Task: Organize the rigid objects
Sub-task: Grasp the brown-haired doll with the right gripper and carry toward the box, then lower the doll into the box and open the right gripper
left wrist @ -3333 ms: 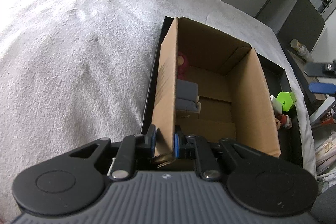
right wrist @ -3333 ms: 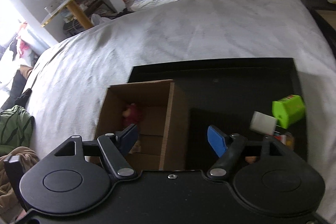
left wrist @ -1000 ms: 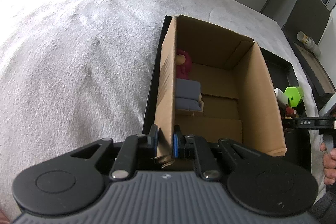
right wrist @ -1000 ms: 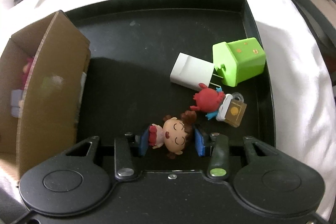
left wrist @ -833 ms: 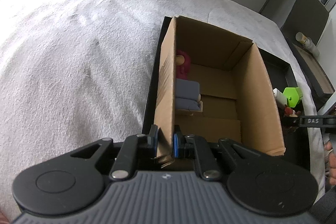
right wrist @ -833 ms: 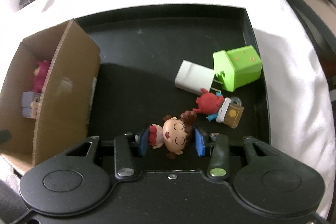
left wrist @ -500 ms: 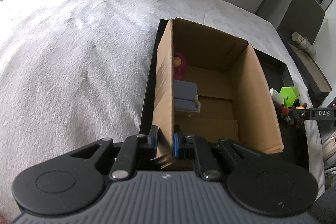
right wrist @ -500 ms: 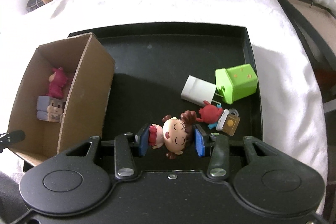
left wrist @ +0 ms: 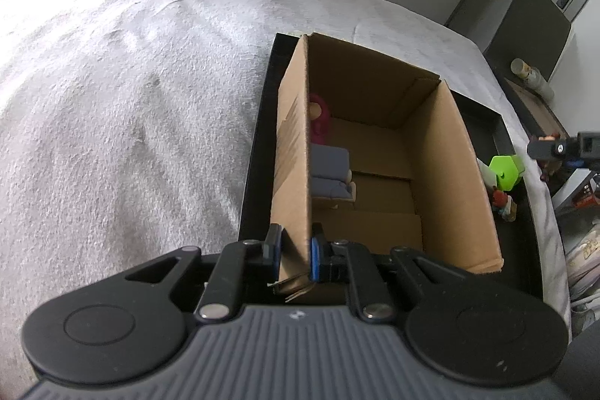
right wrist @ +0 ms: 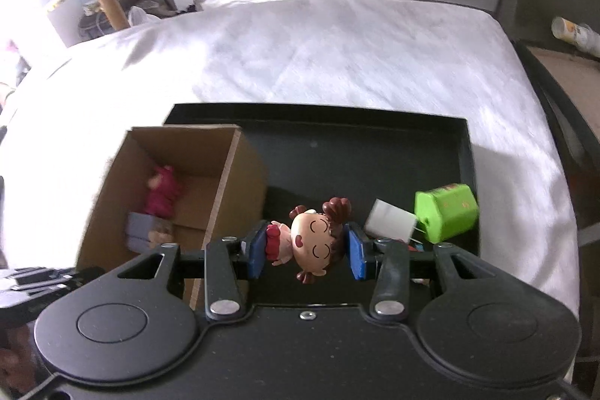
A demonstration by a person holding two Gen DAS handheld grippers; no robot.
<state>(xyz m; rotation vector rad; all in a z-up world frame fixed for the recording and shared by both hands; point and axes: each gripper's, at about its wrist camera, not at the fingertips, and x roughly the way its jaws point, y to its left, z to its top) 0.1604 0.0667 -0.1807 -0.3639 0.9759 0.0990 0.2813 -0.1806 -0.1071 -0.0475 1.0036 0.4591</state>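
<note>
Doll figurine [right wrist: 313, 244], big-headed with brown hair buns, lies sideways between the blue pads of the right gripper [right wrist: 305, 252], which is closed on it, head toward the right pad and red-skirted body toward the left pad, so its long axis runs across the jaws. It hangs low in the centre of the right wrist view, above the black tray [right wrist: 375, 152]. The cardboard box [right wrist: 225, 182] it is probably bound for sits to the lower left of the doll, its open top facing up, with a pink figure [right wrist: 161, 194] and a grey block [right wrist: 140, 231] already inside. The left gripper [left wrist: 294, 252] pinches the box's near left wall, jaws narrow on the cardboard, likely steadying it. At the right of the tray remain a green house-shaped block [right wrist: 446, 212] and a white block [right wrist: 390, 222]. The tray rests on a bed [right wrist: 337, 55].
</note>
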